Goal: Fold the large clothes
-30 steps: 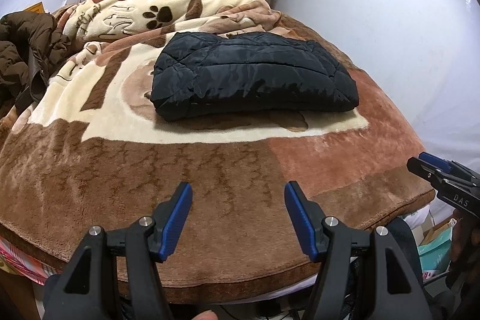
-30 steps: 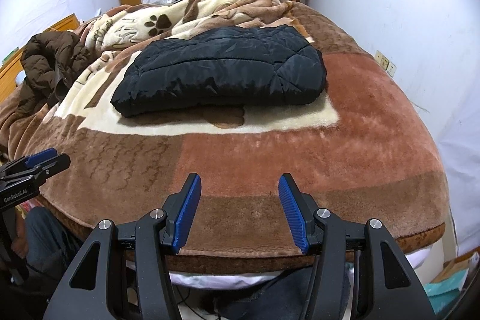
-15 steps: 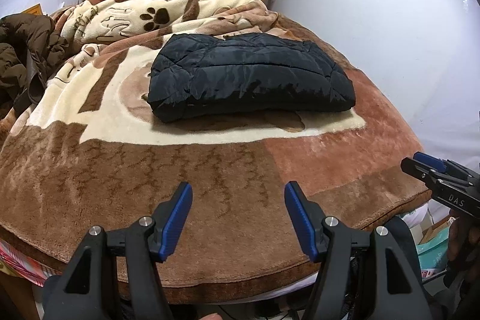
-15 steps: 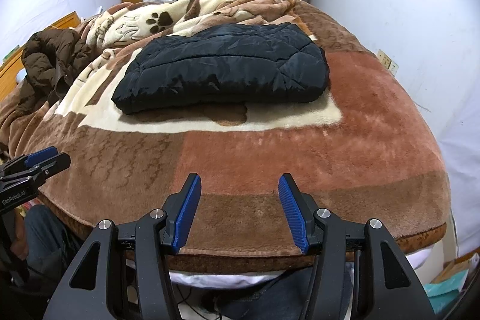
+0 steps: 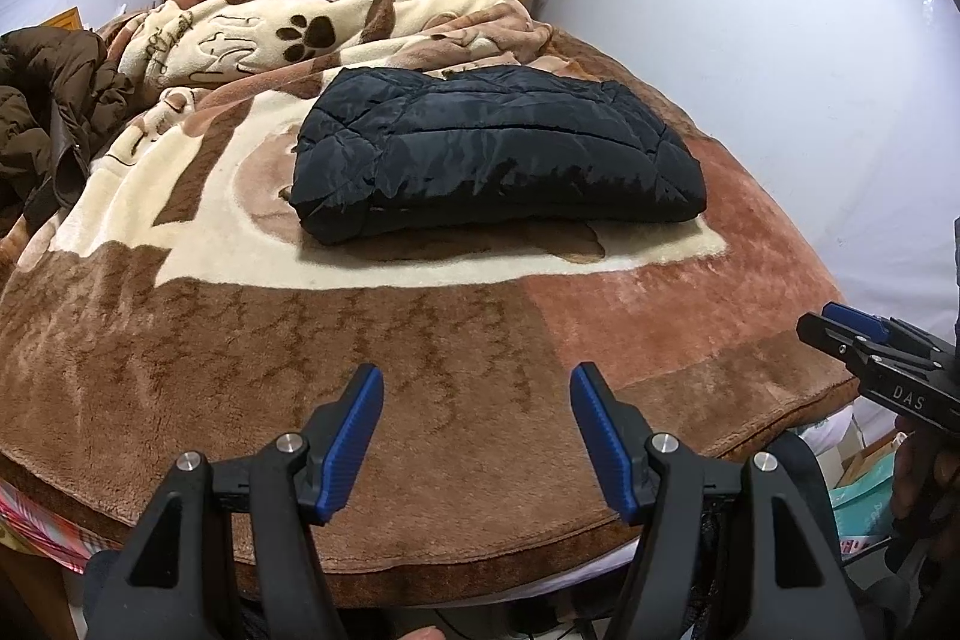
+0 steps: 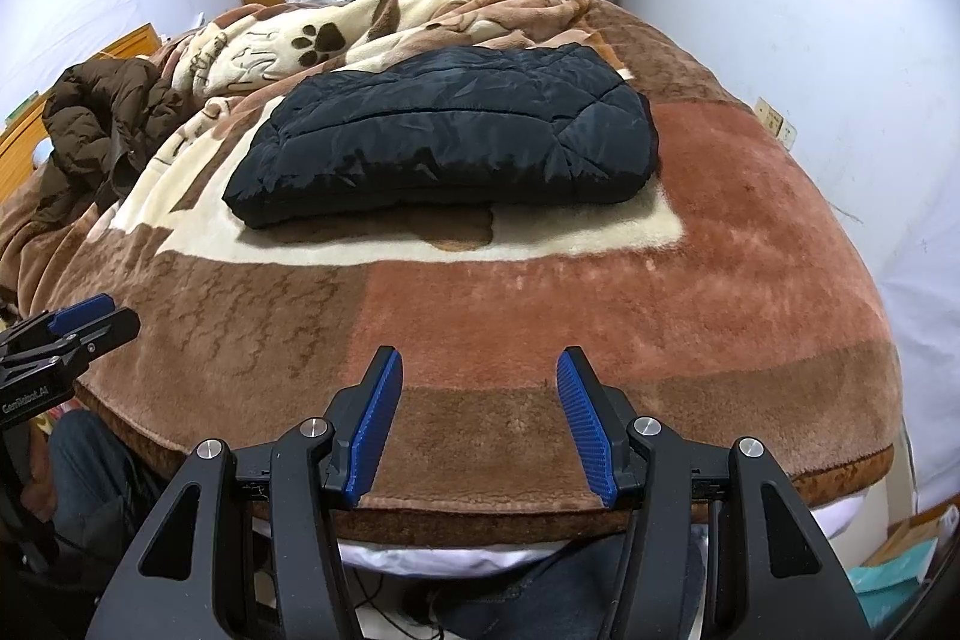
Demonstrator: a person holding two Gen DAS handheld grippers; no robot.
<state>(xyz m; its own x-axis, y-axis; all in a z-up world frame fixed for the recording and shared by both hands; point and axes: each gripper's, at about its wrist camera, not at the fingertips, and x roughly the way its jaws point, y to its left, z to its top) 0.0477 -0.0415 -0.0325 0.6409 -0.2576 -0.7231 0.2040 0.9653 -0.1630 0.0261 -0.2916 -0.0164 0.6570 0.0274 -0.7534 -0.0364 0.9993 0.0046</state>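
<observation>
Brown coat (image 5: 48,112) heaped left of the folded black puffer jacket (image 5: 498,154), which lies mid-blanket (image 5: 420,340). Left gripper (image 5: 477,436) and right gripper (image 6: 477,415) both spread wide, empty, hanging near the bed edge, well short of the jacket. Risk: slick padded fill may spring the fold open; the coat's bulk could slip from 2 narrow pads.

Black quilted jacket (image 5: 498,148); brown-and-cream paw-print blanket (image 5: 300,316).
</observation>
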